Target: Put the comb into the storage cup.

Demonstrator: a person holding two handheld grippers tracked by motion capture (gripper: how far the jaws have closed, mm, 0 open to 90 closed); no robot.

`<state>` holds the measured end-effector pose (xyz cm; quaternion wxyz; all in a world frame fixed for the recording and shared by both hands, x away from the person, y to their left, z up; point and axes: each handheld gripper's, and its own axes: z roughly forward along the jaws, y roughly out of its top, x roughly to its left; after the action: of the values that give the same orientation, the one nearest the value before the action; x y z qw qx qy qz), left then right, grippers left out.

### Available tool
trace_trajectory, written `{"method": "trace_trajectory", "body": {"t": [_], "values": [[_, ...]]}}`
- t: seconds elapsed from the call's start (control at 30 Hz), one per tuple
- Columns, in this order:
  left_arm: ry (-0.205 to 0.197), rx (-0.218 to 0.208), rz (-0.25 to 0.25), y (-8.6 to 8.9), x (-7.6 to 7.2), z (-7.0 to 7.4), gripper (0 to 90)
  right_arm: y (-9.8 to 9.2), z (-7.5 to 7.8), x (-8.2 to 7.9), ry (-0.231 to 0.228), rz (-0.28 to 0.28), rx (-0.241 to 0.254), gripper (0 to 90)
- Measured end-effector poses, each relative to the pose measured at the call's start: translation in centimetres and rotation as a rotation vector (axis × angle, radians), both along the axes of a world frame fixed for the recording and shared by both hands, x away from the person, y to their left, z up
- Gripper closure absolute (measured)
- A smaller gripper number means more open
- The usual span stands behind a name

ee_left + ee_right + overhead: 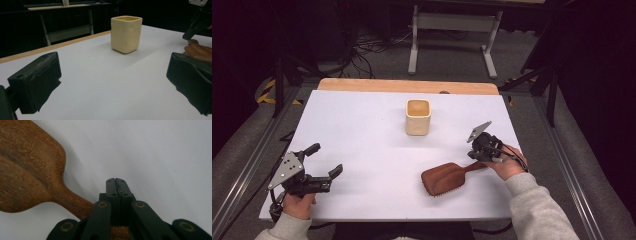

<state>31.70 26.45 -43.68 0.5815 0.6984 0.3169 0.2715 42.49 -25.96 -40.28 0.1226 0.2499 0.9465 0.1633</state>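
My right gripper (476, 156) clamped shut over brush (443, 179) handle; left gripper (325, 165) gaping, idle. Brush unlifted, right of cup (418, 117).

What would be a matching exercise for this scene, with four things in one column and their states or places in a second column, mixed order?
Column 1:
1. cream cup
2. wooden hairbrush
3. left tongs
4. right tongs

Column 2:
a. jaws closed together, above the brush handle
b. standing upright near the far middle of the table
c. jaws wide apart, nothing between them
d. lying flat, bristles down, handle towards the person's right hand

Pairs: 1-b, 2-d, 3-c, 4-a
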Motion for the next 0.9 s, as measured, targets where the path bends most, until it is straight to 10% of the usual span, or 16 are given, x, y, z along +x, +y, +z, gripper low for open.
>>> {"method": "trace_trajectory", "body": {"t": [0.9], "values": [[0.004,0.003,-0.002,-0.1,0.0,-0.1,0.4,-1.6,-1.2,-2.2,0.101,-0.013,-0.034,89.4]]}}
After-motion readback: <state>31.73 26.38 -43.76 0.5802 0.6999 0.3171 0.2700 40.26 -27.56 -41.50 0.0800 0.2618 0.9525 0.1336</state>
